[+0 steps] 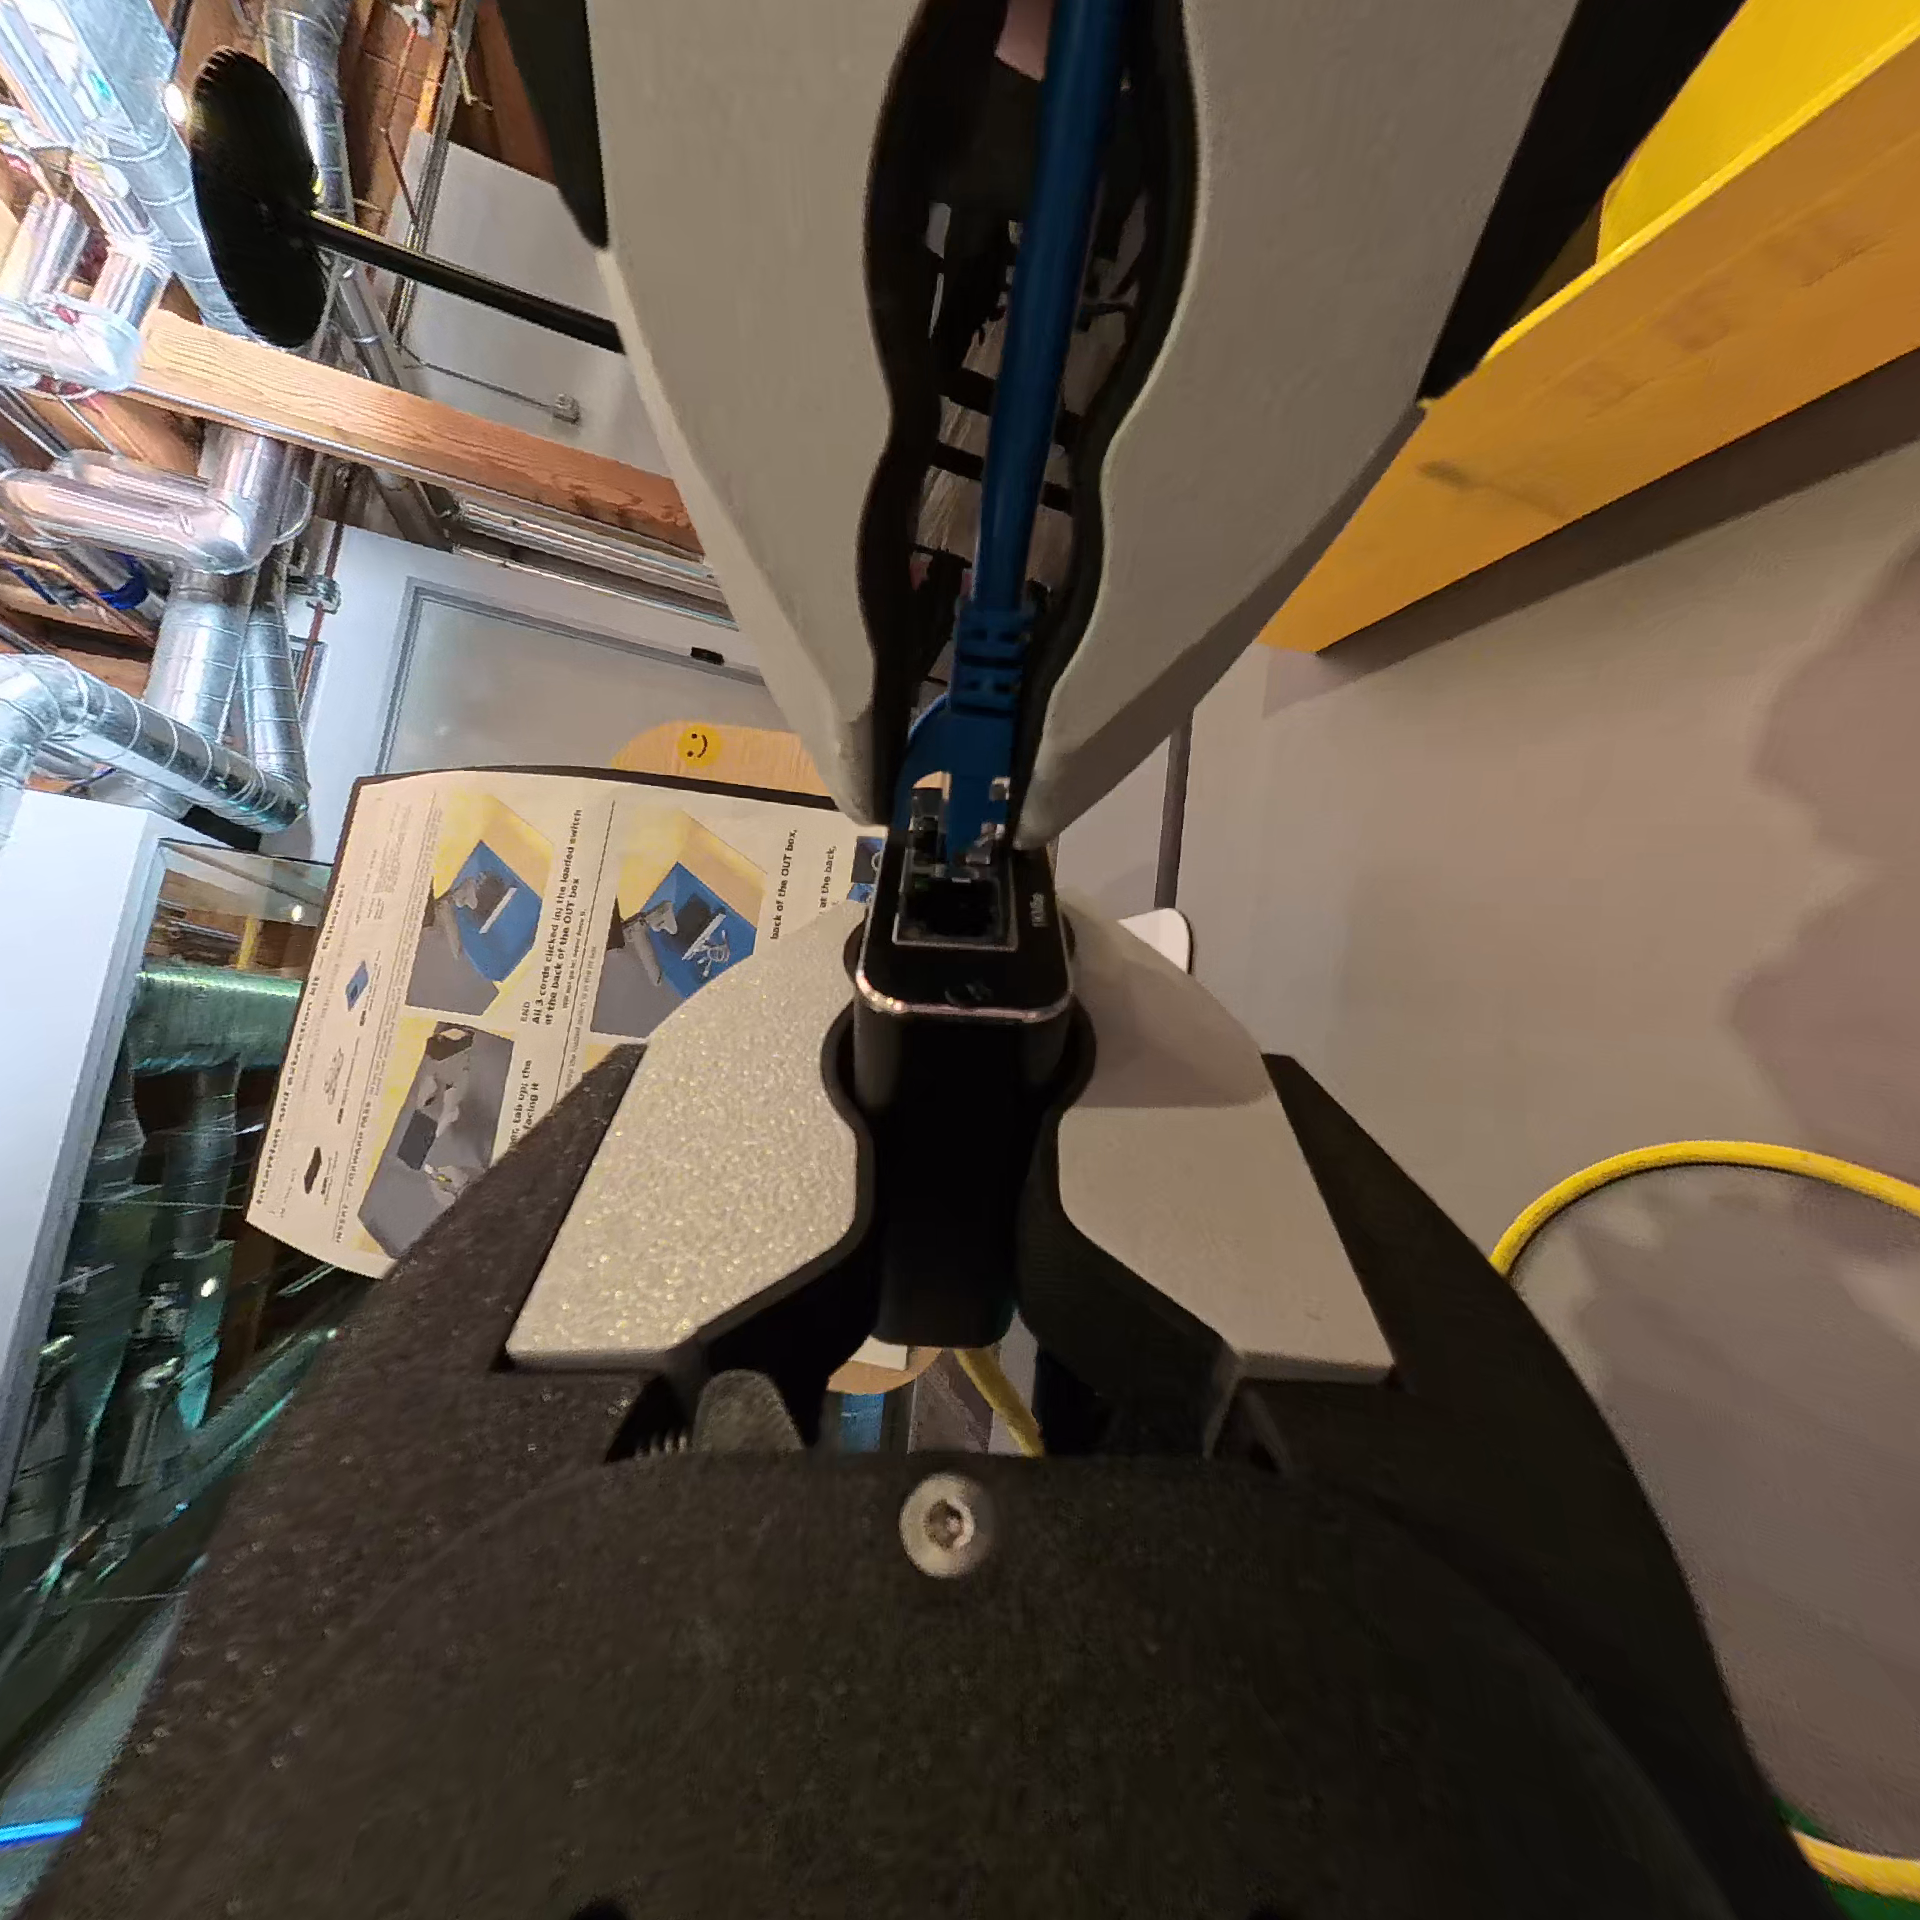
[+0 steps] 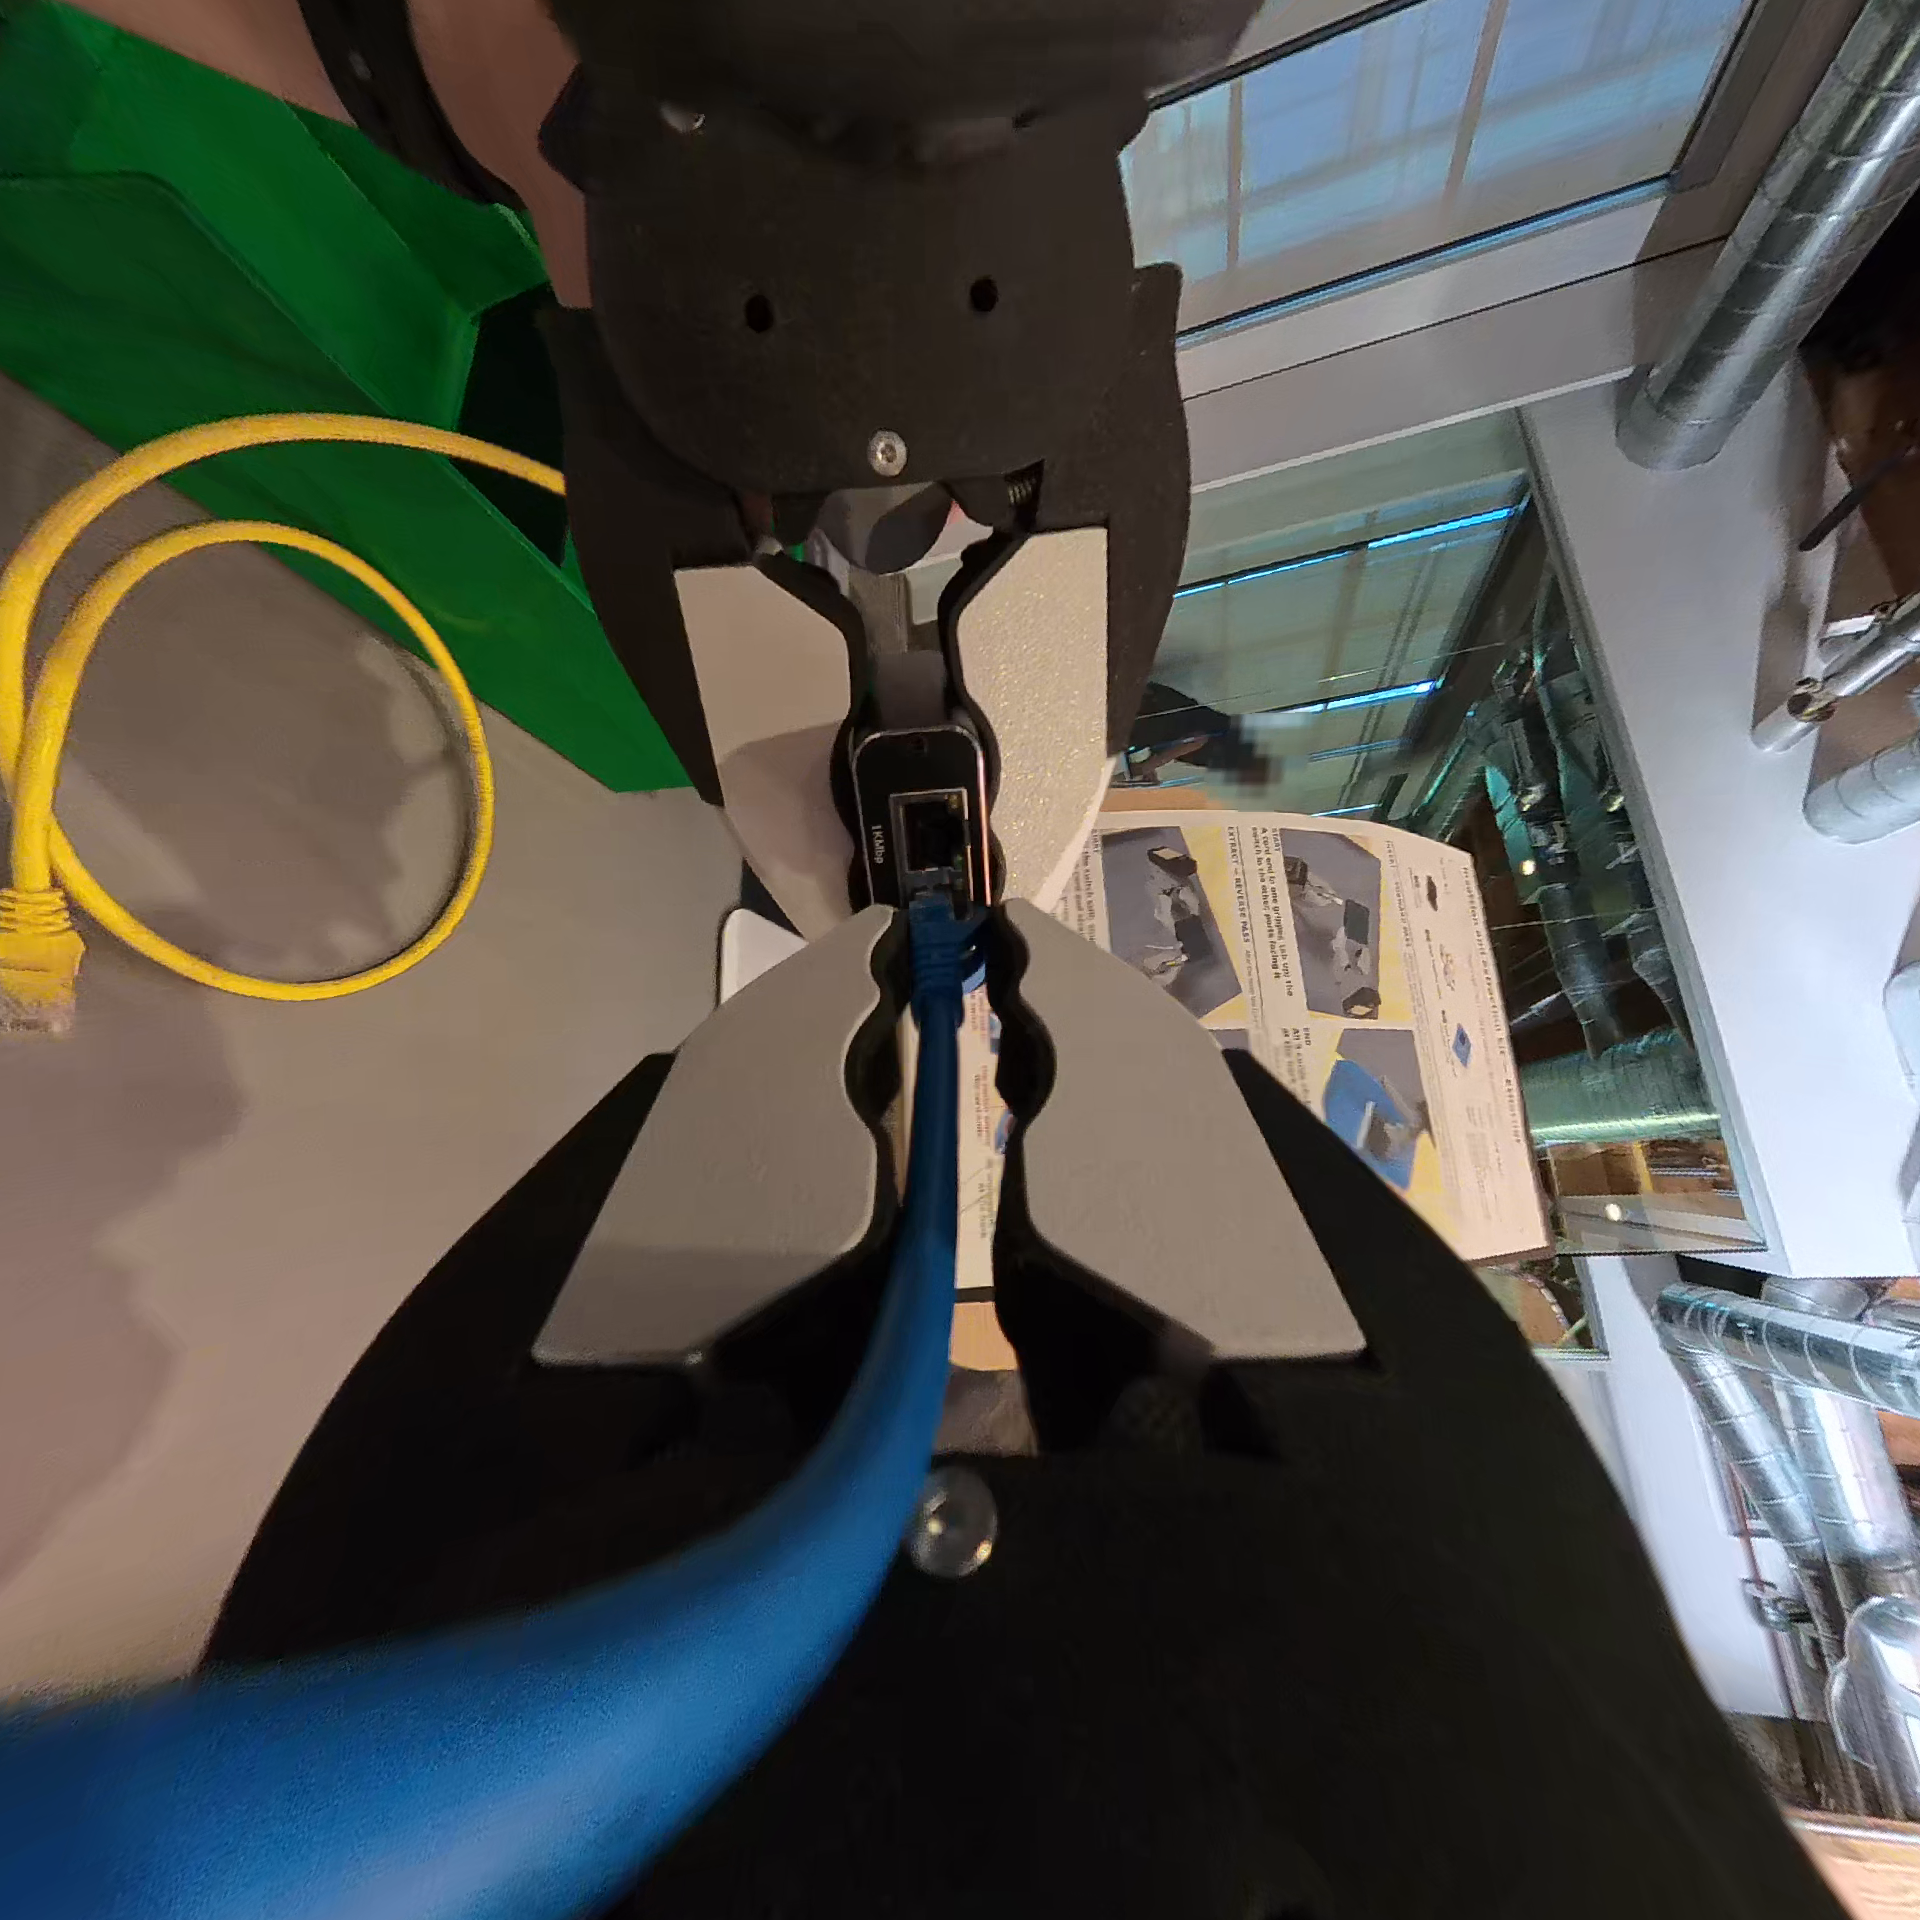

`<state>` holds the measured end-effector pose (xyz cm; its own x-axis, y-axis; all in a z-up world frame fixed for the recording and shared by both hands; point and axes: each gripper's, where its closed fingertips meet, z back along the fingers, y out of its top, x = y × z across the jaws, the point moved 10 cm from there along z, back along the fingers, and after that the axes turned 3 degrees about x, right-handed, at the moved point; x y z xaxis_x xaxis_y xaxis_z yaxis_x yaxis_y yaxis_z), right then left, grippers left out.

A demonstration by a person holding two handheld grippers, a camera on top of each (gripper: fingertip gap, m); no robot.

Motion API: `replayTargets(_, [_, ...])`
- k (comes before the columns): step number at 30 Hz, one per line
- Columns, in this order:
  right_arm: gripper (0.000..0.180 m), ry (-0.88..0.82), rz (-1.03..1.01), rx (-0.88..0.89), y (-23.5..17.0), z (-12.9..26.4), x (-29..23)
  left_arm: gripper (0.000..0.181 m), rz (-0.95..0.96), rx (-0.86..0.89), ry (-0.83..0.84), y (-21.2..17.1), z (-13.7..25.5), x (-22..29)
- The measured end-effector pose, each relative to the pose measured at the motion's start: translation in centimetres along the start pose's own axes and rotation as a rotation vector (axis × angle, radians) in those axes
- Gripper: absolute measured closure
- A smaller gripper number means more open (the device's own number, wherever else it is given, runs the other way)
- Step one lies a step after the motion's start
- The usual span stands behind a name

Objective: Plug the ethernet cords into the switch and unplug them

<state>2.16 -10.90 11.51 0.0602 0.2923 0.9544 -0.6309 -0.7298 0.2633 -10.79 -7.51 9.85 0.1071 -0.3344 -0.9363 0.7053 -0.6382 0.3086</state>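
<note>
The switch (image 1: 961, 1081) sits between the left gripper's (image 1: 961, 1039) fingers; the cord's (image 2: 935, 1060) plug, between the right gripper's (image 2: 940, 914), meets its port.

Each gripper has a black body with a rough, grainy surface and two wide grey fingers with wavy inner edges. The left gripper (image 1: 961, 1049) has one silver hex screw in the middle of its body. The right gripper (image 2: 940, 914) has a similar round screw head, which is blurred. The grey plates sit in black angular frames.
</note>
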Motion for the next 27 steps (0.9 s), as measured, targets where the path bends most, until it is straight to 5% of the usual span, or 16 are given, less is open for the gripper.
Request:
replayTargets(18, [0.164, 0.301, -0.258, -0.138, -2.4, -0.3, -0.9, 0.152, -0.010, -0.004, -0.152, -0.9, -3.1, 2.7])
replayTargets(19, [0.164, 0.309, -0.259, -0.136, -2.4, 0.0, -0.9, 0.152, -0.010, -0.028, -0.129, -0.9, -3.2, 2.6])
replayTargets(20, [0.166, 0.572, -0.321, -0.075, -2.0, 0.8, -1.7, 0.154, -0.034, -0.158, 0.017, -2.1, -3.4, 1.9])
replayTargets(21, [0.165, 0.589, -0.360, -0.073, -1.4, 0.8, -1.6, 0.153, -0.026, -0.282, 0.079, -4.3, -3.1, 0.4])
replayTargets(23, [0.165, 0.403, -0.268, -0.047, -1.3, 1.0, -0.7, 0.153, 0.226, -0.152, 0.005, -6.4, -0.3, -2.2])
replayTargets(27, [0.165, 0.354, -0.335, -0.065, -3.0, 2.7, 0.5, 0.154, 0.292, 0.078, 0.089, -4.4, 3.1, -4.1])
